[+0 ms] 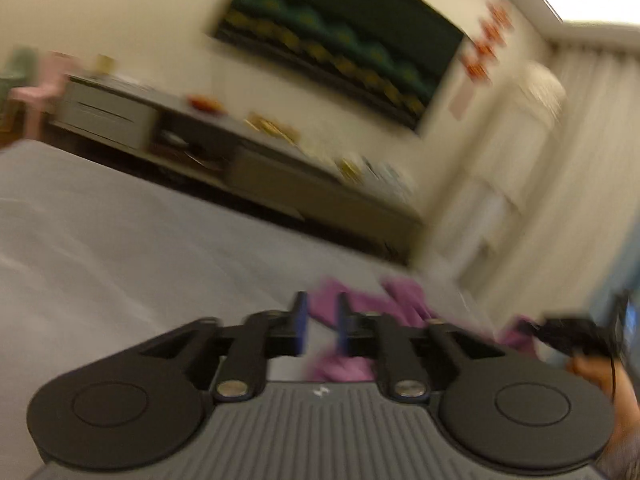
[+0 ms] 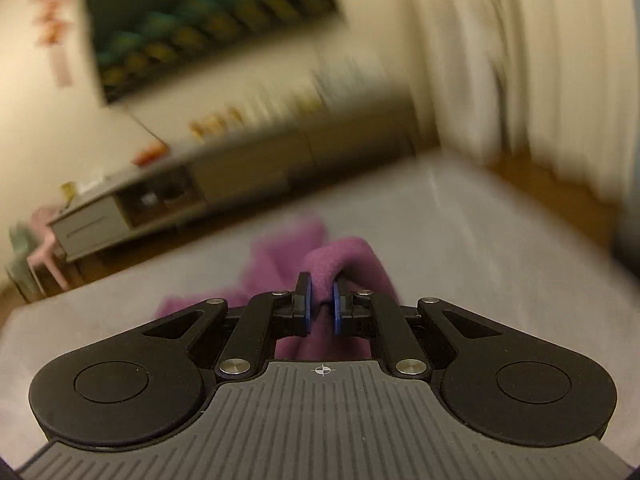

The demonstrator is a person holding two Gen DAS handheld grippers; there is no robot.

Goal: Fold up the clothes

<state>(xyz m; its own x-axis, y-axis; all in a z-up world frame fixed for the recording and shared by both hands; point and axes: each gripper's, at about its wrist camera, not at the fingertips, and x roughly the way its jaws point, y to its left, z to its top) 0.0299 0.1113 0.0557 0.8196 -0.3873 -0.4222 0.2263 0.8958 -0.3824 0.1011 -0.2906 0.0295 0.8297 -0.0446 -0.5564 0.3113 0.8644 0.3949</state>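
A fold of purple fleece garment [image 2: 340, 258] rises between the blue pads [image 2: 307, 300] of the right gripper [image 2: 322, 304], which is clamped on the cloth; the rest of the garment trails away ahead and to the left of that gripper over a pale grey bed sheet [image 2: 460, 240]. Seen from the left wrist, the left gripper [image 1: 322, 326] stands with its jaws parted, nothing pinched between its pads [image 1: 302, 324], and the same purple garment [image 1: 368, 304] lies crumpled just beyond and to the right of its fingertips on the sheet [image 1: 120, 240]. Farther to the right of the left gripper, at the frame's edge, a person's hand [image 1: 600, 376] holds the dark body of the other tool. Beyond both grippers, past the foot of the bed, a low grey cabinet [image 2: 140, 208] runs along a cream wall beneath a large dark picture [image 1: 340, 40] with green and yellow shapes; pale curtains [image 2: 540, 60] hang to the right. Both views are smeared by motion blur, so small items on the cabinet cannot be identified.
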